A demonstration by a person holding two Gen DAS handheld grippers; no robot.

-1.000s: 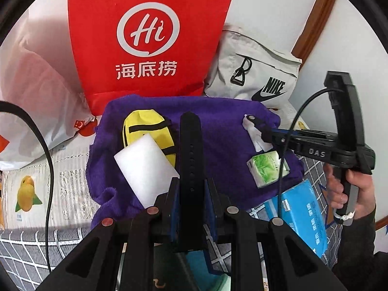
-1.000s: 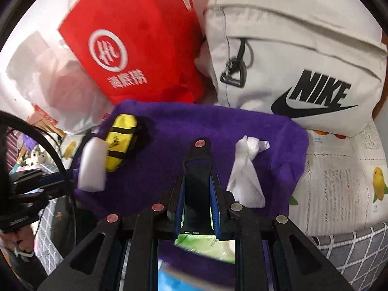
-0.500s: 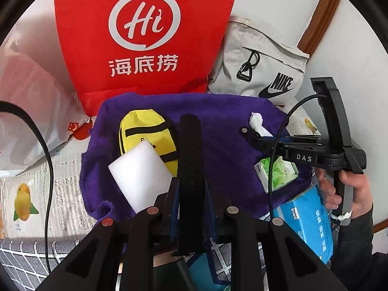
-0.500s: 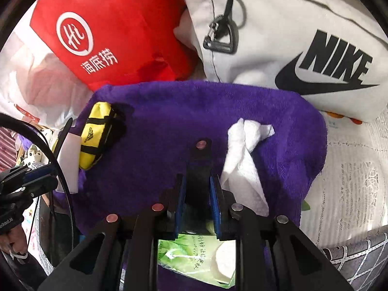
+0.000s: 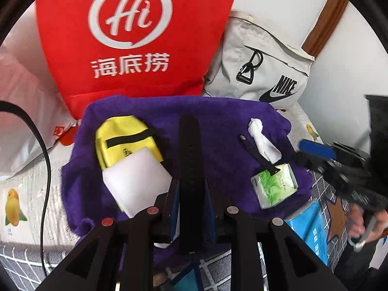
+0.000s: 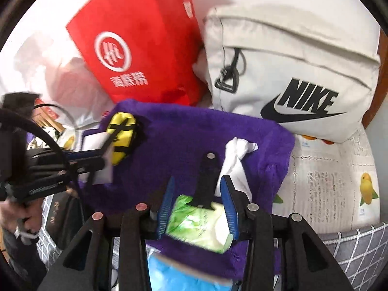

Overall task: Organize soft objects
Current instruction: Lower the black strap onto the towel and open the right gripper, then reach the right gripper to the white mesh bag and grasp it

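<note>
The right gripper [image 6: 197, 203] stands spread around the green tissue pack [image 6: 198, 225], low centre on the purple towel [image 6: 184, 140]: a release, I judge. Left gripper [image 5: 189, 194] clenched, empty, beside the sponge [image 5: 135, 181]. Next, withdraw cleanly.

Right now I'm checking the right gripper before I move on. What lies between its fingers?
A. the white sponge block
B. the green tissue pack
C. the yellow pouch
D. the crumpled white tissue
B: in the right wrist view the green tissue pack lies on the purple towel between the spread blue fingers of the right gripper, with gaps on both sides.
</note>
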